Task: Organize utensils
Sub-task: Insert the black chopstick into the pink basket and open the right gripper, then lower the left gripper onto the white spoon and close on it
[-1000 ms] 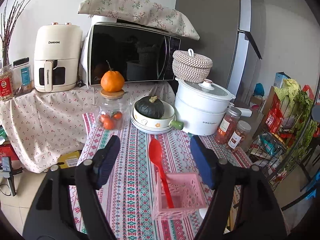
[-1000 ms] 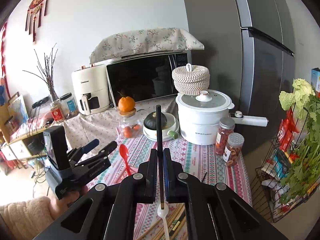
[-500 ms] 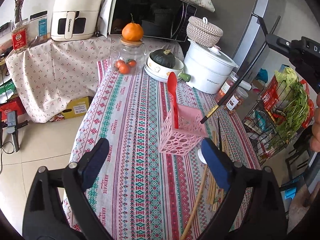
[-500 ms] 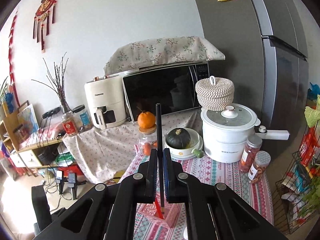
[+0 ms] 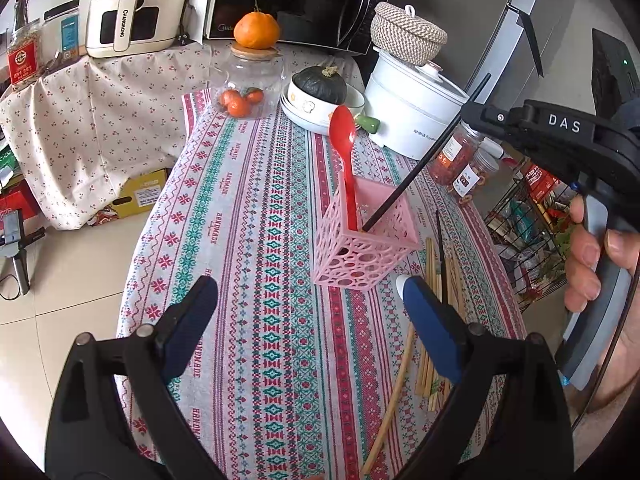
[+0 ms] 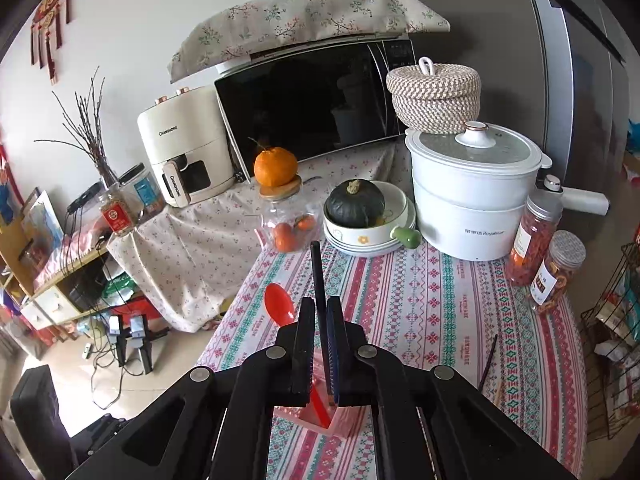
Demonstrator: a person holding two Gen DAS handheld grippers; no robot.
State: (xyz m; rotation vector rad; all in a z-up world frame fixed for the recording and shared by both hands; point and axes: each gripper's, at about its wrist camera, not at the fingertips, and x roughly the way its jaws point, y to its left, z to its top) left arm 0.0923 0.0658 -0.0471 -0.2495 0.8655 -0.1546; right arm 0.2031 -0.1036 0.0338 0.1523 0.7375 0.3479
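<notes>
L wrist view: your left gripper has its jaws spread wide w/ nothing between them; they've just been opening. It hangs over the striped bench, near side. The pink basket sits just beyond the jaws, a bit right of centre, tilted. Red spoon stands in it, bowl up, leaning to the far side. The black chopstick runs from the right gripper at upper right down-left into the basket; its low tip is inside the rim, long axis slanting steeply toward you. More chopsticks lie loose on the bench right of the basket, long axes running near-to-far, just beside your right-hand blue pad. So the left hand is nearer those loose sticks; the right is busy at the basket.

R wrist view: right gripper jaws are nearly pressed together, pinching the black chopstick, which sticks up past the jaws, pointing away toward the far bench. Its other end drops toward the pink basket, directly below the jaws; spoon pokes out just left. Looks like release is next: keep the stick's axis down into the basket, imo, or it may tip out.
</notes>
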